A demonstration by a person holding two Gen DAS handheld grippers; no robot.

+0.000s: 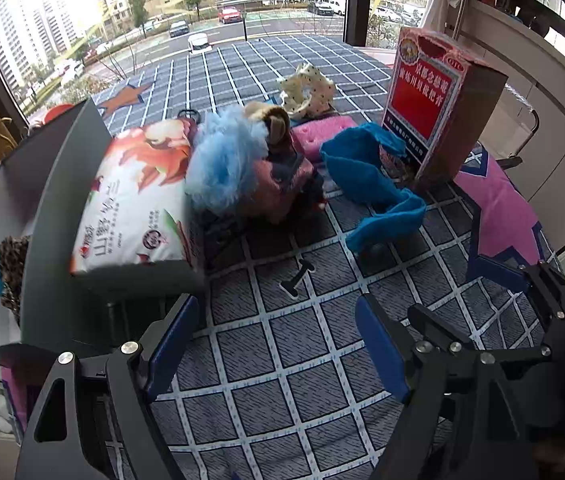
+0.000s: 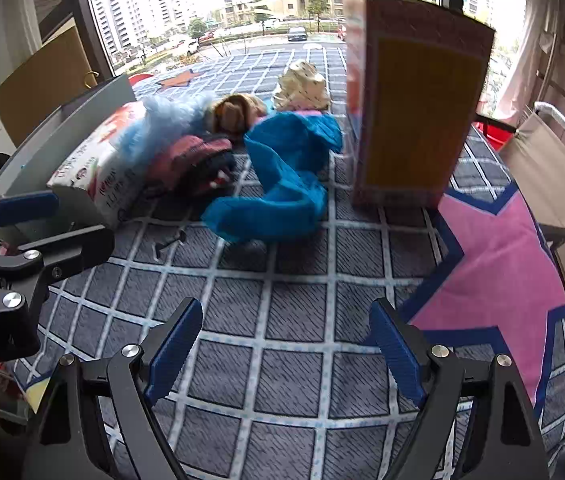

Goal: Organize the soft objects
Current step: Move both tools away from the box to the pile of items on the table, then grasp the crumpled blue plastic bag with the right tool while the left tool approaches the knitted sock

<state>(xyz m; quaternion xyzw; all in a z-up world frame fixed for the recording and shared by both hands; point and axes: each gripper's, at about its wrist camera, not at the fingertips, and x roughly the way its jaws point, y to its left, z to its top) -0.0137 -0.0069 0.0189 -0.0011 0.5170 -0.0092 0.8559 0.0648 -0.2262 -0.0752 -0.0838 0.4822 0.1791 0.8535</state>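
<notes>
Soft objects lie in a heap on the checked tablecloth: a light blue fluffy puff (image 1: 222,160) (image 2: 162,124), a doll with brown hair and pink clothes (image 1: 278,164) (image 2: 210,148), a bright blue cloth (image 1: 370,184) (image 2: 282,176), a pink sponge (image 1: 322,136) and a cream dotted cloth (image 1: 308,94) (image 2: 302,86). A white and orange soft packet (image 1: 134,200) (image 2: 98,172) leans on the grey bin (image 1: 54,200) (image 2: 82,116). My left gripper (image 1: 278,348) is open and empty, short of the heap. My right gripper (image 2: 286,348) is open and empty beside it.
A tall red box (image 1: 438,104) (image 2: 410,112) stands upright right of the heap. A small black clip (image 1: 296,278) (image 2: 168,242) lies on the cloth. A leopard-print item (image 1: 12,268) sits in the bin. The table edge runs along the right, with a chair (image 2: 562,168) beyond.
</notes>
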